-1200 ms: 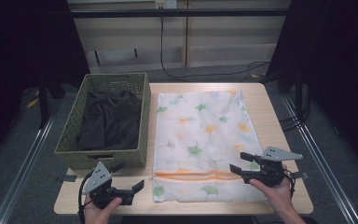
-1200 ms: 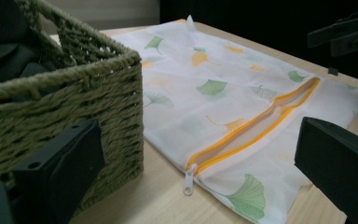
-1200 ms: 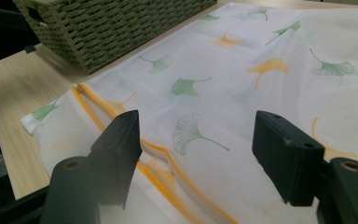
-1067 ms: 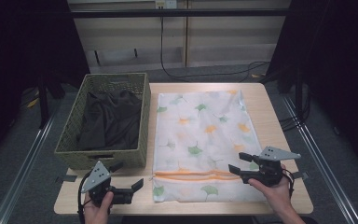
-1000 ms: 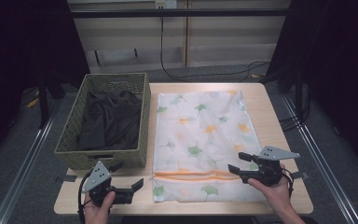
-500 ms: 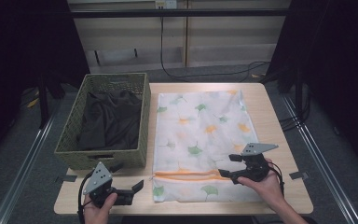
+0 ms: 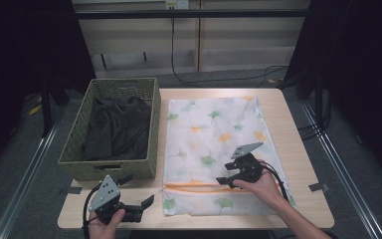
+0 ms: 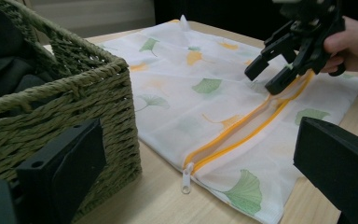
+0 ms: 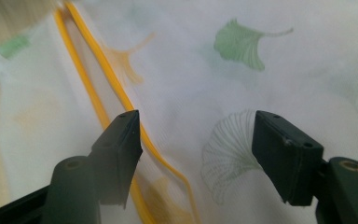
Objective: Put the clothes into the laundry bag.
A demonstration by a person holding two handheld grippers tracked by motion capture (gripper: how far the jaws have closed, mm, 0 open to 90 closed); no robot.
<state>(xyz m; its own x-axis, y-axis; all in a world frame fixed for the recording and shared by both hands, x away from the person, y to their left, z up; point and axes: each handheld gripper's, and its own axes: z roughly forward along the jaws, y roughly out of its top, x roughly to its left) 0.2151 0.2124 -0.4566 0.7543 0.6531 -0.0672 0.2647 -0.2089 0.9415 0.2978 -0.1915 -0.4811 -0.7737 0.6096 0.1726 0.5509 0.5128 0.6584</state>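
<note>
On the wooden table (image 7: 298, 129), a white mesh laundry bag (image 7: 219, 134) printed with green and orange ginkgo leaves, lying flat, with its far edge near the far edge of the table. Across the near part of the bag, an orange zipper (image 7: 199, 186), open as a narrow slit in the left gripper view, with the small white zipper pull (image 8: 186, 179) at the end toward the basket, resting on the table. Just beside the bag on its left, a green woven basket (image 7: 144, 169) with a dark garment (image 7: 117, 127) crumpled inside. At the near left corner of the table, the left gripper (image 7: 144, 204) in the left hand (image 7: 107, 225), jaws wide apart, holding nothing, pointing toward the bag and the near corner of the basket, close to both but apart from them. Over the near half of the bag, the right gripper (image 7: 224, 180) in the right hand (image 7: 261, 185), jaws apart, tilted down with the tips right at the zipper; in the right gripper view one jaw over the orange zipper line, the other over a pale ginkgo leaf, nothing clamped between them. Cannot tell whether the tips touch the mesh. Small grey tape marks (image 7: 318, 187) on the table near the right edge and beside the basket.
</note>
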